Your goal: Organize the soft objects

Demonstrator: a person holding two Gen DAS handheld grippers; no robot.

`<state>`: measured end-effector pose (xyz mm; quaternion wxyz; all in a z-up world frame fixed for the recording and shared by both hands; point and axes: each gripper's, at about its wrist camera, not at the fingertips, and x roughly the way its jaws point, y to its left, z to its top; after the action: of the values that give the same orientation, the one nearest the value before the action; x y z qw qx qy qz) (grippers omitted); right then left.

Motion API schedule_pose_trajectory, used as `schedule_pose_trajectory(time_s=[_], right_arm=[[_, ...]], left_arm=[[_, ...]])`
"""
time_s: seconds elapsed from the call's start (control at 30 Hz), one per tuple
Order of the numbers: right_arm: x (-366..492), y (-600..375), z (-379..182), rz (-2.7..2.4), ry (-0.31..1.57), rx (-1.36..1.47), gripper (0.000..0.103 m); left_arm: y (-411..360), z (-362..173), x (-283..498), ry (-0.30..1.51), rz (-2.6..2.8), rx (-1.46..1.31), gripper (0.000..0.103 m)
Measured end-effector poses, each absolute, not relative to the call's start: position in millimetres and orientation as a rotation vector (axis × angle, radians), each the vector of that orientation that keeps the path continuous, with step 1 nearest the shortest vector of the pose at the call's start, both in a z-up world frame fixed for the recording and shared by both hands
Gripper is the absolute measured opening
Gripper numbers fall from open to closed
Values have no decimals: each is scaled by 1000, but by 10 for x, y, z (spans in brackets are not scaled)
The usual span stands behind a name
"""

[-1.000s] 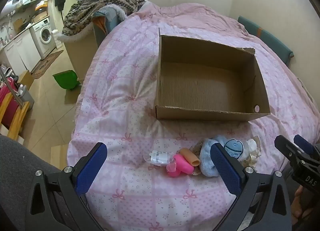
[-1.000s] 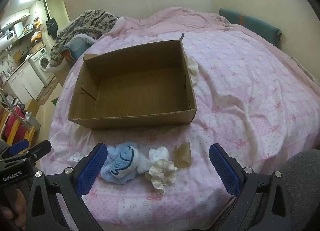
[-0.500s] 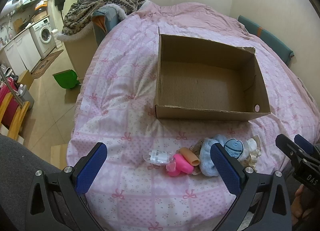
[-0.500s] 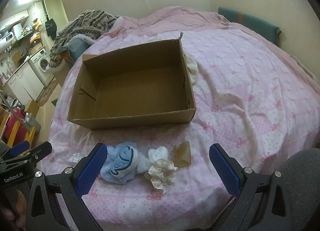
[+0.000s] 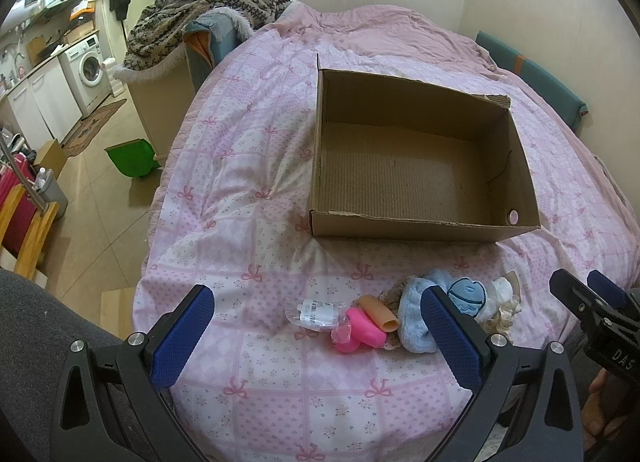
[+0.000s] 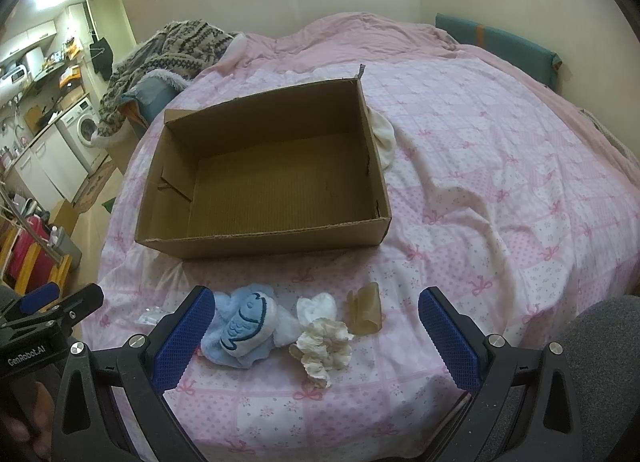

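Observation:
An empty cardboard box [image 5: 420, 229] [image 6: 260, 240] sits on the pink bedspread. In front of it lies a small pile: a blue plush with a fish patch [image 5: 464, 294] [image 6: 244, 326], a pink soft toy [image 5: 360, 328], a tan tube [image 5: 378, 312], a cream scrunchie [image 6: 324, 346], a white piece [image 6: 316, 304] and a tan piece [image 6: 366, 308]. My left gripper [image 5: 316, 336] is open above the pink toy. My right gripper [image 6: 316, 338] is open above the scrunchie. Both are empty.
A clear plastic packet [image 5: 316, 310] lies left of the pink toy. A white cloth [image 6: 384, 133] peeks from behind the box. A chair with a patterned blanket [image 5: 208, 17] stands past the bed's left edge, with a green bin [image 5: 132, 159] on the floor.
Both views have crept very slightly; the objects and the box have not moved, and both grippers stay open.

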<state>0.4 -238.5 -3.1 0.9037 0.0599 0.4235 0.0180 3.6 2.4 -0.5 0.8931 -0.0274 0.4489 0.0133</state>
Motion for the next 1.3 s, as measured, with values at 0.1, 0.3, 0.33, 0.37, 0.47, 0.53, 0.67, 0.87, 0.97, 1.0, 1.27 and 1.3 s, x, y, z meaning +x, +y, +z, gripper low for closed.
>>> schedule_pose_trajectory(time_s=[0.1, 0.3, 0.33, 0.37, 0.47, 0.53, 0.67, 0.87, 0.97, 1.0, 1.27, 1.3], right_arm=[[5, -2383, -32, 36, 875, 124, 103], [3, -2372, -38, 37, 876, 124, 103], [9, -2383, -33, 36, 876, 124, 103], [13, -2392, -25, 34, 877, 125, 103], [12, -2392, -28, 35, 877, 125, 103], [12, -2392, -30, 36, 877, 125, 103], [12, -2391, -29, 36, 877, 125, 103], [11, -2395, -30, 35, 880, 124, 103], [2, -2392, -42, 34, 884, 120, 103], [-6, -2395, -42, 35, 883, 120, 103], [6, -2387, -46, 33, 882, 122, 103], [9, -2388, -45, 33, 882, 121, 103]], left_arm=[[23, -5, 36, 931, 27, -57, 103], [23, -4, 35, 931, 27, -58, 103], [24, -4, 35, 931, 27, -58, 103], [28, -1, 37, 929, 29, -59, 103], [-6, -15, 13, 930, 29, -59, 103], [-6, -13, 14, 930, 29, -58, 103], [-4, -17, 15, 928, 29, -59, 103], [-12, -16, 12, 930, 29, -62, 103], [-21, -15, 12, 930, 28, -62, 103], [-20, -15, 14, 930, 29, -61, 103], [-37, -17, 15, 930, 28, -58, 103], [-36, -17, 15, 930, 28, -58, 103]])
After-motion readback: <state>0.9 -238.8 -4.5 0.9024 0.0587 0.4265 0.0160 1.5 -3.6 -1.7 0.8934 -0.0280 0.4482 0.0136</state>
